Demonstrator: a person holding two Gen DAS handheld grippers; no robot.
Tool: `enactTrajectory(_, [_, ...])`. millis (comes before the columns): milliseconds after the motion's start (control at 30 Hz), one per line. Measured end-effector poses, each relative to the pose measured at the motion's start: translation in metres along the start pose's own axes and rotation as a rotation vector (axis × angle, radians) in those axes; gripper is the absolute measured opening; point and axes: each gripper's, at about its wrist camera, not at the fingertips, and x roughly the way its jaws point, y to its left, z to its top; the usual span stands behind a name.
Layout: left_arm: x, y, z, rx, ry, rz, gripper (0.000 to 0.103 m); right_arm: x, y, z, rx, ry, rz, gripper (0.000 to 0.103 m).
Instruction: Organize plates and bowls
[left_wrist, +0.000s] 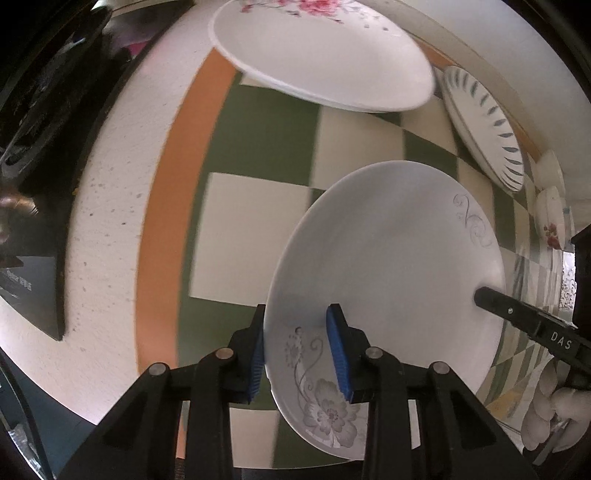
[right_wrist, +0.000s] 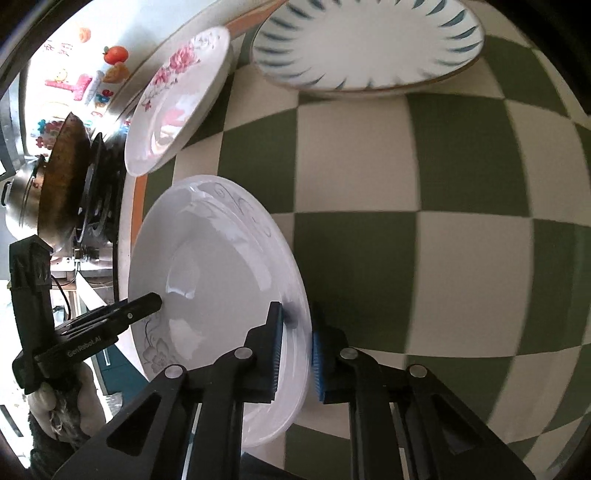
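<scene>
The left tool (left_wrist: 299, 350) is seen closed on the rim of a white plate with grey flowers (left_wrist: 388, 273), one blue pad inside the rim and the other outside it. The right tool (right_wrist: 297, 350) is clamped on the opposite rim of the same plate (right_wrist: 218, 291), its pads pressed against the rim from both sides. In the left wrist view the right tool's black finger is seen at about 4 o'clock on the plate, with a gloved hand (left_wrist: 557, 413) behind it. In the right wrist view the left tool is met at about 8 o'clock, also held by a gloved hand (right_wrist: 62, 410).

The plate is held over a green and cream checked cloth (right_wrist: 424, 258) with an orange border, spread on a pale speckled surface (left_wrist: 110, 206). In the left wrist view, a plate with pink flowers (left_wrist: 317, 55) lies at 12 o'clock of the held plate, well apart, and a plate with blue-grey dashes (left_wrist: 484, 125) lies at 2 o'clock. Small white bowls (left_wrist: 550, 214), one with a red flower, are seen at 3 o'clock. A dark pan (right_wrist: 62, 181) on a stove is seen at 10 o'clock in the right wrist view.
</scene>
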Motion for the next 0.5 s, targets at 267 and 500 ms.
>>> enactTrajectory(267, [-0.002, -0.058, -0.003, 0.060, -0.002, -0.019, 0.029, -0.049, -0.043, -0.001, 0.012, -0.048, -0.010, 0.015])
enactTrajectory(500, [0.014, -0.093, -0.004, 0.124, 0.024, -0.031, 0.029, -0.078, -0.095, -0.018, 0.054, -0.081, -0.034, 0.015])
